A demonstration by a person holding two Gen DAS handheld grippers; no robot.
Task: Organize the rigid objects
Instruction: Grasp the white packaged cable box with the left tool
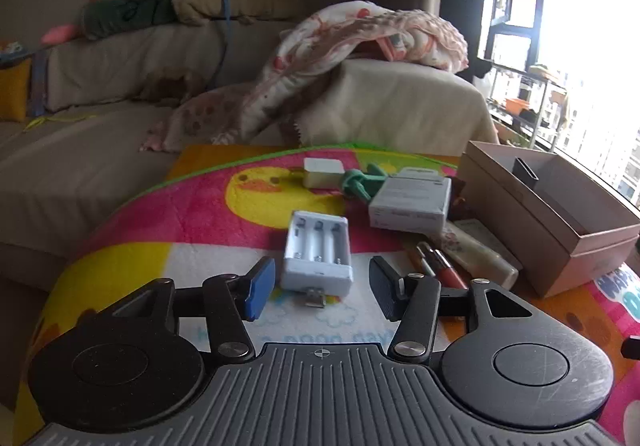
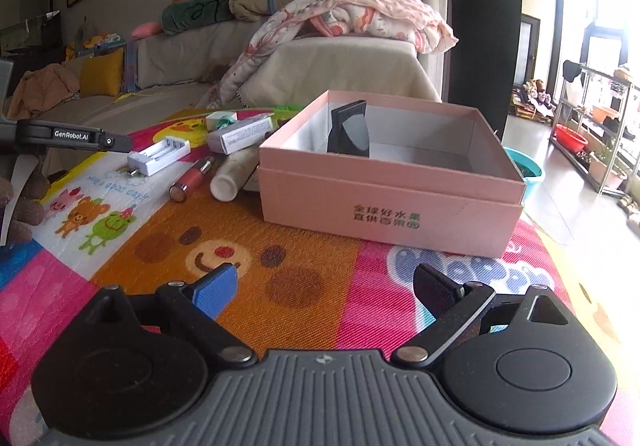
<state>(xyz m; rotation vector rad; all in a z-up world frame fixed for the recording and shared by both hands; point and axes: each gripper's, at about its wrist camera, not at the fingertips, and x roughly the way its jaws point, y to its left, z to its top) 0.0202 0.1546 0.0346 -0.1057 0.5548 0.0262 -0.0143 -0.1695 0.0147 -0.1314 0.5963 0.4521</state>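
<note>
Two jaws of left gripper (image 1: 322,288) held wide astride white plastic battery charger (image 1: 318,254), untouched; closing needed next, then transfer to pink cardboard box (image 2: 390,193). Right gripper (image 2: 326,292) wide, empty.

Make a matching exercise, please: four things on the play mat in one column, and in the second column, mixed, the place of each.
1. battery charger
2. black object
3. lip gloss
4. right gripper

A. inside the pink box
B. between the charger and the cream bottle
C. open, above the bare mat
D. just ahead of the left gripper's open fingers

Pairs: 1-D, 2-A, 3-B, 4-C
</note>
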